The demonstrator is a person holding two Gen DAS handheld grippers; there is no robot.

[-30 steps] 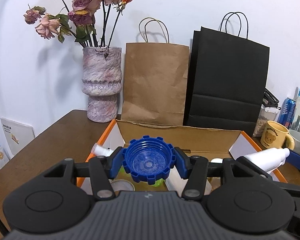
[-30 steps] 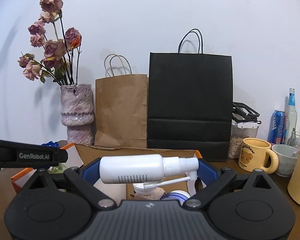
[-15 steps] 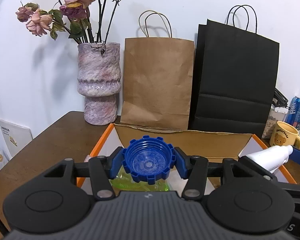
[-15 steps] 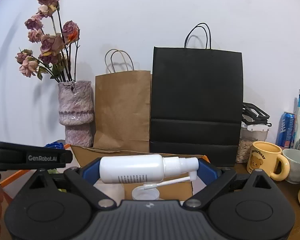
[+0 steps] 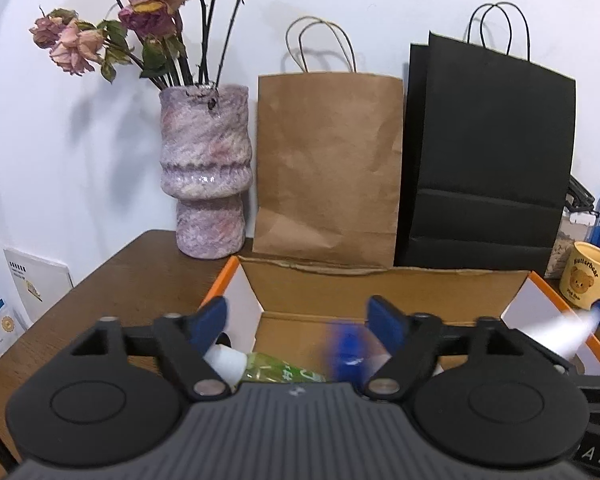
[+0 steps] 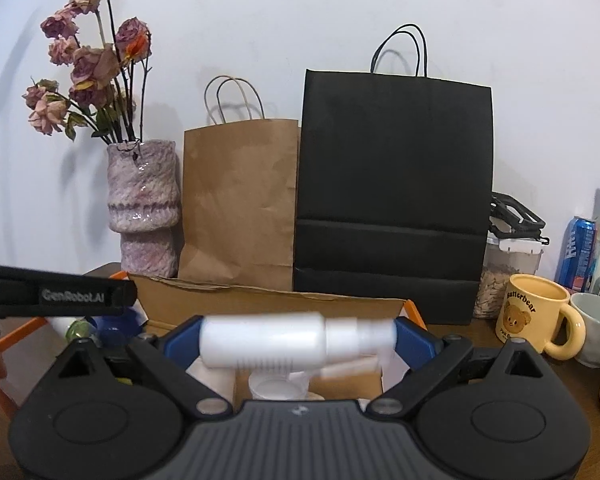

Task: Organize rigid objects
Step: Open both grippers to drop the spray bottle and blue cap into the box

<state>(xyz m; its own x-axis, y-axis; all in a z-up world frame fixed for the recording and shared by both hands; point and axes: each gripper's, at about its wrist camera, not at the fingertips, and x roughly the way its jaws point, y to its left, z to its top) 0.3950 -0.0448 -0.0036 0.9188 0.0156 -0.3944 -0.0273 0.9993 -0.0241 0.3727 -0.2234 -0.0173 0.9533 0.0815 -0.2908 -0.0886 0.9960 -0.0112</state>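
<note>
Your left gripper (image 5: 296,316) is opening, the ribbed blue plastic cap (image 5: 346,350) dropping free into the orange-edged cardboard box (image 5: 380,284); your right gripper (image 6: 296,338), also opening, has the white plastic spray bottle (image 6: 272,338) blurred between its jaws over the box; grip uncertain

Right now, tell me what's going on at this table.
A person is sorting small items into the open cardboard box with two handheld grippers. The left gripper is opening, and the blue screw cap, blurred, is dropping free between its fingers into the box. The right gripper is opening too, with the blurred white spray bottle still lying crosswise between its fingers.
</note>
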